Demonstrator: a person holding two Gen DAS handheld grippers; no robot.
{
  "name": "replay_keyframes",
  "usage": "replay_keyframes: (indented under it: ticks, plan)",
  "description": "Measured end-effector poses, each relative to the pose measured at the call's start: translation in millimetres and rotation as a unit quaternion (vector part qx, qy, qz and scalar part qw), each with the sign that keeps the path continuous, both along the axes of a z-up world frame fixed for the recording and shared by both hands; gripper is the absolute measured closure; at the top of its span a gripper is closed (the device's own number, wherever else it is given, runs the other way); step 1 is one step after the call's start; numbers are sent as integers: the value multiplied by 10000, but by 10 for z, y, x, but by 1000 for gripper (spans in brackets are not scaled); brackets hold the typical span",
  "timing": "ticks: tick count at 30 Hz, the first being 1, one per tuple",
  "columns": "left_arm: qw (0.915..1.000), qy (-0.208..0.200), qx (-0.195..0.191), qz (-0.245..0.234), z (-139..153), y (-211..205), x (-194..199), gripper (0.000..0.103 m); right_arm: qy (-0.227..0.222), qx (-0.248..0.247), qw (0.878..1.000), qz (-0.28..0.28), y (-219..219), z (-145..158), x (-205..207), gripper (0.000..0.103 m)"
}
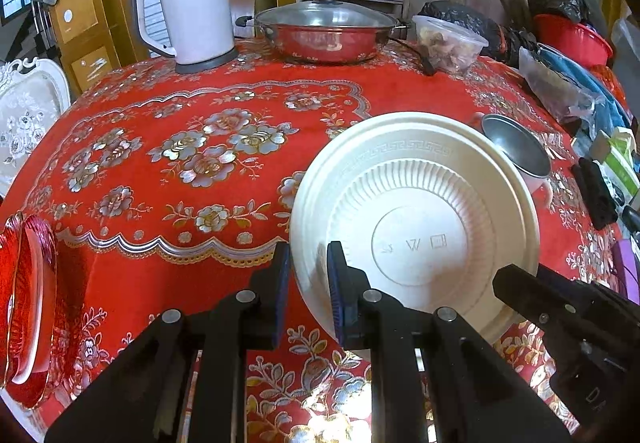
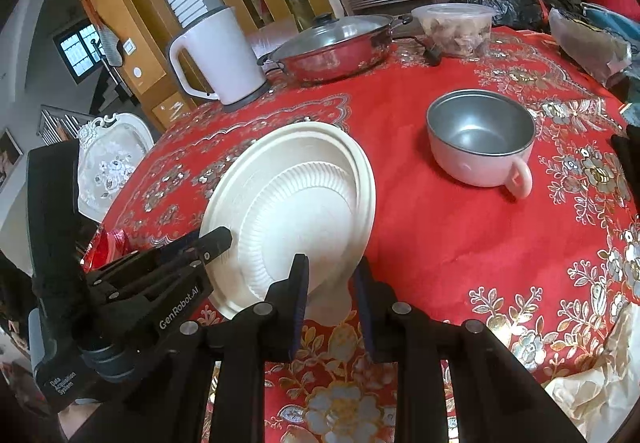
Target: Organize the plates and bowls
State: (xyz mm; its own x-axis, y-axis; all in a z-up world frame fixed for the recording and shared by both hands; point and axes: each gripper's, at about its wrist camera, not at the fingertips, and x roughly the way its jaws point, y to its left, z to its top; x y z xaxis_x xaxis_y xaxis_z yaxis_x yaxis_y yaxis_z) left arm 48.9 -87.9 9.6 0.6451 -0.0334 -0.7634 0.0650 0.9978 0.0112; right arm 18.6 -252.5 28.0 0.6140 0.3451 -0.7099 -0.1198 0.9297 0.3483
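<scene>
Left wrist view: I have the cream ribbed plastic plate [image 1: 416, 227] tilted on edge above the red floral-clothed surface [image 1: 192, 179], underside facing me.
Left tool [image 1: 309, 291]: clenched on the plate's rim.
Right tool [image 2: 332, 295]: jaws straddle the plate's lower edge; I cannot tell whether they pinch it.
Done: I judge nothing stacked yet.
Left: grey-lined pink handled bowl [image 2: 480, 139] sits alone well apart; red glass plates [image 1: 28, 307] wait at the surface's edge.

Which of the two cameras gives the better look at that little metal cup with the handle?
The right wrist view: the cup stands whole, inside and handle visible. In the left wrist view the white plate hides much of it.
</scene>
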Motion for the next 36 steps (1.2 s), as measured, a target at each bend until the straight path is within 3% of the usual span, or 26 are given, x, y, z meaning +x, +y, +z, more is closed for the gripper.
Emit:
replay_keyframes:
  ticks: [23, 36]
  plan:
    - [10000, -75, 53, 10, 5, 67, -170, 87, -6, -75, 9999, 75, 94, 8, -111, 75]
    - [9999, 20, -135, 24, 54, 254, -288, 87, -21, -65, 9997, 222, 215, 37, -177, 75]
